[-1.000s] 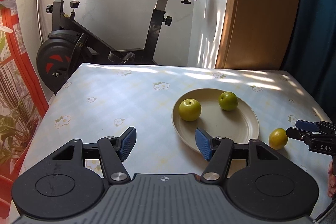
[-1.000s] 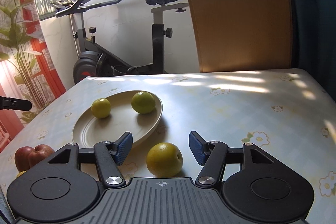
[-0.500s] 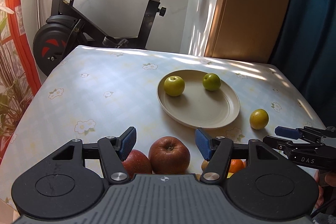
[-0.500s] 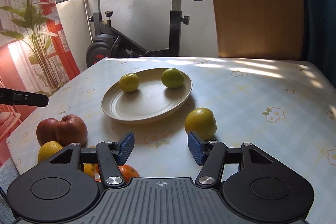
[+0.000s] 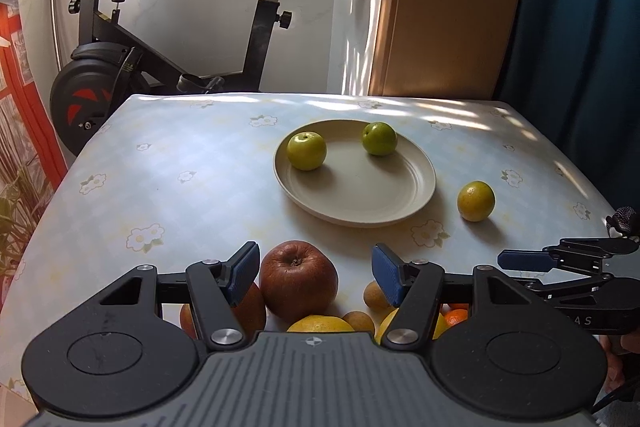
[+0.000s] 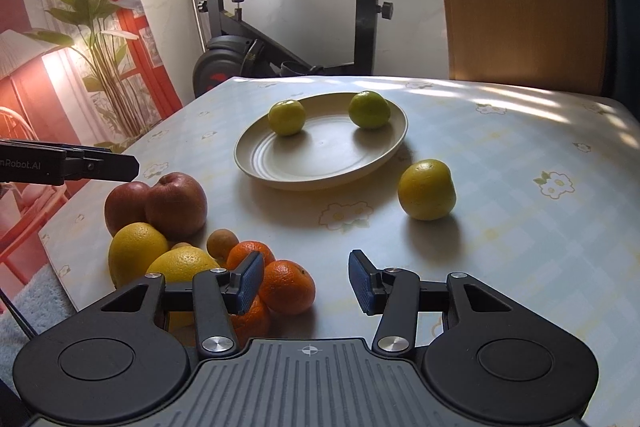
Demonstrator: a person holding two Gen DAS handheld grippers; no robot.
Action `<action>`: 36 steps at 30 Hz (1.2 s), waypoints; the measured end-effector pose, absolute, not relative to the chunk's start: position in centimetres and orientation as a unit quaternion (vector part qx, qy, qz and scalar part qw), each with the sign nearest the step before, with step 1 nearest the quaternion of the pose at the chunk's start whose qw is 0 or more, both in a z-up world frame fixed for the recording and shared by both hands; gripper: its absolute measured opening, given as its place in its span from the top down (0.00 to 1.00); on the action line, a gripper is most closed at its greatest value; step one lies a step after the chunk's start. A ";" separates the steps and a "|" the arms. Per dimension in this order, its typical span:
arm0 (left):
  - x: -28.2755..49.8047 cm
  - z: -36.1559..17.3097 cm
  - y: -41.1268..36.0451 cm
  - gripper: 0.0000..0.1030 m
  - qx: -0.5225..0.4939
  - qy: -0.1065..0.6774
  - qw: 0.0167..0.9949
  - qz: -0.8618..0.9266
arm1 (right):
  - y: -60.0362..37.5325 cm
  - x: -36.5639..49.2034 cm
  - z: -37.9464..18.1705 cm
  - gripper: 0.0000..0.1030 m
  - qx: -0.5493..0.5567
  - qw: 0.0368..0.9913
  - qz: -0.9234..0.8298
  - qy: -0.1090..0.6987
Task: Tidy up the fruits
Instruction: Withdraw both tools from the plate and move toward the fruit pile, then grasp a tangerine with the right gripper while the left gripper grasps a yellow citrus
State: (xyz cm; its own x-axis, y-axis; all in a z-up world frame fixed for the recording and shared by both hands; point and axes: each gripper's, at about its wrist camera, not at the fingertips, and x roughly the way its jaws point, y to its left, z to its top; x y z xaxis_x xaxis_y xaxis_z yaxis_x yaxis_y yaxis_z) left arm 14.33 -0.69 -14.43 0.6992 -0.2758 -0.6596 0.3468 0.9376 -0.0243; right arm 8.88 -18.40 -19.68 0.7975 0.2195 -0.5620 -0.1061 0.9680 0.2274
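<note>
Here the left gripper has its jaws parted at a middling width, and a red apple sits between the blue pads without either pad pressing on it. The right gripper has just been closing its jaws and they now stand fairly narrow; a mandarin lies just beside the left pad, but nothing is clamped between them.

Taking the cream plate as the landmark: 2 green fruits rest on it, a lighter one toward its far left rim and a darker one toward its far right rim, apart from each other. A yellow-green citrus lies on the tablecloth just beside the plate's right edge, not touching it.

On the near side of the plate, toward its left, the loose fruit is heaped together: a second red apple touches the first, 2 large yellow citrus lie in front of the apples, 2 or 3 mandarins cluster at their right, and a small brown fruit sits among them.

Beyond the plate, past the table's far edge, an exercise bike stands against the white wall, with a wooden panel to its right and a dark blue curtain further right.
</note>
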 end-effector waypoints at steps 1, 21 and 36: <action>14.2 -14.5 -0.6 0.37 0.051 0.349 0.920 -0.169 | -18.4 9.0 -19.8 0.57 0.095 0.942 0.090 0.308; 14.7 -15.0 -0.1 0.37 0.039 0.360 0.917 -0.168 | -19.3 10.6 -22.0 0.63 0.177 0.918 0.106 0.339; 14.9 -15.1 -0.2 0.38 0.040 0.363 0.916 -0.167 | -18.9 10.4 -21.1 0.68 0.140 0.929 0.090 0.332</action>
